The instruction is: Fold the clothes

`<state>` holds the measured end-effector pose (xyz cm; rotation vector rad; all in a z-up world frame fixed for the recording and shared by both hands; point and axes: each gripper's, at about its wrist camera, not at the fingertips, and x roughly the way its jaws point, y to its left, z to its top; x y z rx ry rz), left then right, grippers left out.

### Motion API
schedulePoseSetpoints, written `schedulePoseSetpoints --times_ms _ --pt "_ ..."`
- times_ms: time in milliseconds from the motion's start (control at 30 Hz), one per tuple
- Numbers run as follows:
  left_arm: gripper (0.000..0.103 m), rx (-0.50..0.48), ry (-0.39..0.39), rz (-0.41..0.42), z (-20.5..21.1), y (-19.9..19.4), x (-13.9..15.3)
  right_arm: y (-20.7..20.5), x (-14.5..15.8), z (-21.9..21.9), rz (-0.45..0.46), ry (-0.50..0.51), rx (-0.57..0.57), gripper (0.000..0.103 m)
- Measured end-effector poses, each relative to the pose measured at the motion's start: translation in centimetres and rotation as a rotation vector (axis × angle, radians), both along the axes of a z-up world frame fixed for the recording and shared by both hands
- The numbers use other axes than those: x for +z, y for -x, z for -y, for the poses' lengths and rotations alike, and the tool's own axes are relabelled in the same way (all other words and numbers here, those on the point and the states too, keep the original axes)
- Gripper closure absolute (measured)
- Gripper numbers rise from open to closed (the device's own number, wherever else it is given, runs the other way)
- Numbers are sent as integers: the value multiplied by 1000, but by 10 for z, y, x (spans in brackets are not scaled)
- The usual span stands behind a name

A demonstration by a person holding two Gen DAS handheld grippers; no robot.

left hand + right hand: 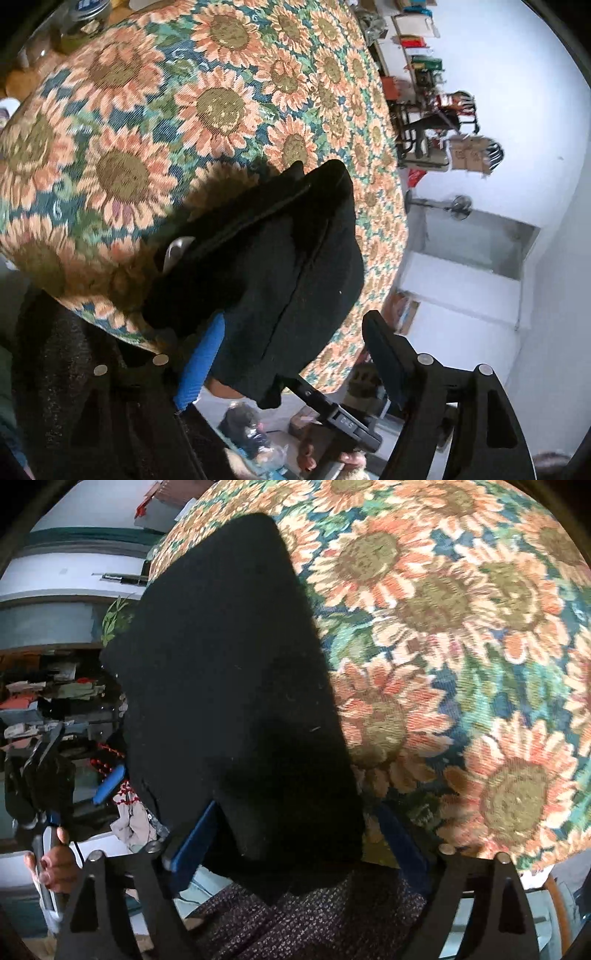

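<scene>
A black garment (280, 258) lies folded at the edge of a table under a sunflower cloth (221, 110), one end hanging past the rim. My left gripper (295, 321) straddles that end with jaws wide; its blue pad (201, 362) is beside the fabric and the other finger stands clear, so it is open. In the right wrist view the same garment (236, 672) lies on the sunflower cloth (461, 635). My right gripper (299, 812) is open around its near end, and the pads do not press on it. The left gripper's blue pad (110, 782) shows at the left.
Glass jars (85, 22) stand at the table's far corner. Cluttered shelves (424, 74) and cardboard boxes (469, 151) line a white wall. Shelves of clothes (55, 694) and a green plant (114, 616) are at left. A hand (55, 860) and a patterned lap (314, 915) are close by.
</scene>
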<state>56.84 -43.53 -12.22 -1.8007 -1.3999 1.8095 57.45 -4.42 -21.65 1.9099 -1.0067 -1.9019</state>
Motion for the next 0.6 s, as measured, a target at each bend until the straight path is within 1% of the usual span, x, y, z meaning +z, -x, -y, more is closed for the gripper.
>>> schedulePoseSetpoints --times_ms 67,167,233,267,333,367,400,467,533,600 --pt "25 10 4 11 2 -6 0 6 -3 2 -3 3 -4 0" --pt "24 11 32 14 6 -14 2 13 -1 5 -10 -31 12 0" --pt "23 12 68 18 9 -19 4 14 -2 0 -9 -25 3 0" --pt "23 17 81 22 11 -22 3 14 -3 -3 -8 -18 -4 2" --pt "23 38 87 32 16 -27 -1 11 2 -15 -3 30 -45 20" --pt "23 54 79 39 18 -31 -4 9 5 -22 0 59 -69 46" --pt "23 70 67 45 19 -35 -6 7 8 -29 3 89 -93 57" --pt "23 101 21 52 17 -43 -13 7 20 -38 -3 150 -133 66" --pt "23 114 -20 57 14 -48 -15 15 36 -41 -24 208 -163 69" --pt "23 127 -66 53 7 -51 -15 31 47 -40 -47 294 -199 73"
